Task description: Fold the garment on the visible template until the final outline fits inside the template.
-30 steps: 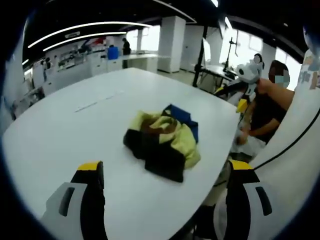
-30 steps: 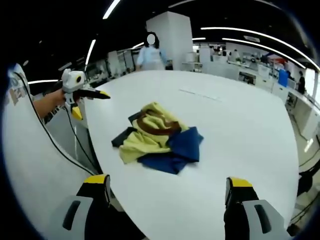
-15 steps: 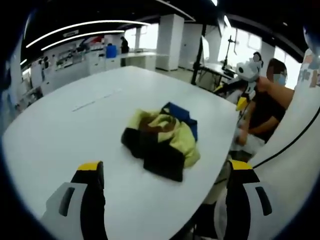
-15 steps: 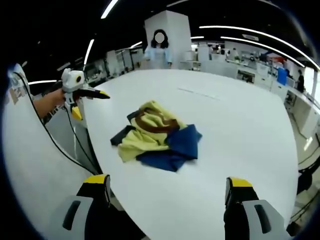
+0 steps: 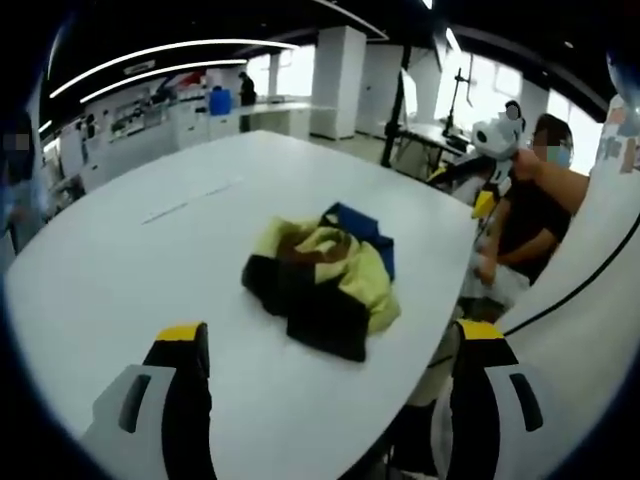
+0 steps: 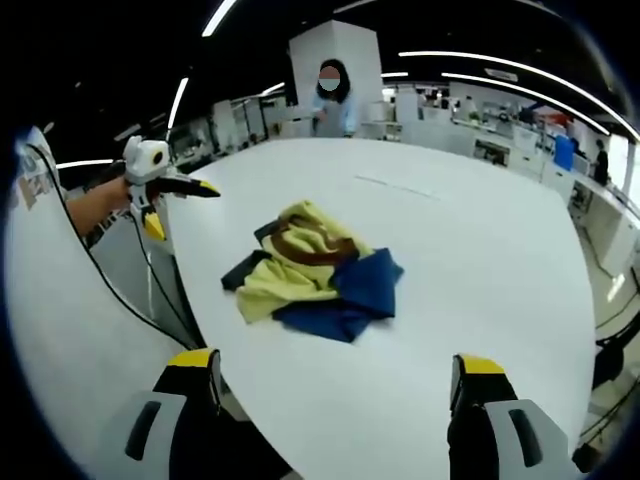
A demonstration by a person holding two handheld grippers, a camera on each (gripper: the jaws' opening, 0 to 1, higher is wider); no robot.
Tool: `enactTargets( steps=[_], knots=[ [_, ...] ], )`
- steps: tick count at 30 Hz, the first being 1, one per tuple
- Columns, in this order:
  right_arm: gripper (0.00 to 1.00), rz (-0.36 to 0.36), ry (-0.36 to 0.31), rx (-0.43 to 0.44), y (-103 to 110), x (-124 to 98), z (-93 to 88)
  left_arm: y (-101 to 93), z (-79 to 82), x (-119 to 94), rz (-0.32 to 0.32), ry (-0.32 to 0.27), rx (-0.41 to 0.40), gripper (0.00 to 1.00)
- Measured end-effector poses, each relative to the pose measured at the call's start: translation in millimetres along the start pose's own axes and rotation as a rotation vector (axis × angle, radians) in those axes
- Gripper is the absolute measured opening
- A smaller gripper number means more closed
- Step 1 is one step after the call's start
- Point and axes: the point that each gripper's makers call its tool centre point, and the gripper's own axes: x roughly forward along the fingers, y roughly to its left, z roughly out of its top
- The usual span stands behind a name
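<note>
Hovering, both grippers spread wide, holding nothing. Left gripper and right gripper both short of garment, crumpled heap on white table near its edge, dead ahead of each. No clear long axis. Neither gripper obviously nearer. Template not discernible.

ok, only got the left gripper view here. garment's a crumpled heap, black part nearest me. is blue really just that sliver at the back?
Observer: No. In the right gripper view the garment has a wide navy section lying on the side nearest the right gripper.
Operator: right gripper holding any of it?
Observer: No, its jaws are spread wide with bare table between them, short of the heap.
Operator: anyone behind my camera?
Observer: A person in a light blue top stands at the table's far end in that view.
</note>
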Motion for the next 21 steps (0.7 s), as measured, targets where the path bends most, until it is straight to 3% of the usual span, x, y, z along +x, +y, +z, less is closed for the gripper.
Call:
enactTargets(
  steps=[21],
  knots=[
    [0.92,-0.001,-0.027,-0.012,4.5,3.6,11.4,5.2,-8.1,-6.9,0.022,-0.006,-0.014,0.95]
  ],
)
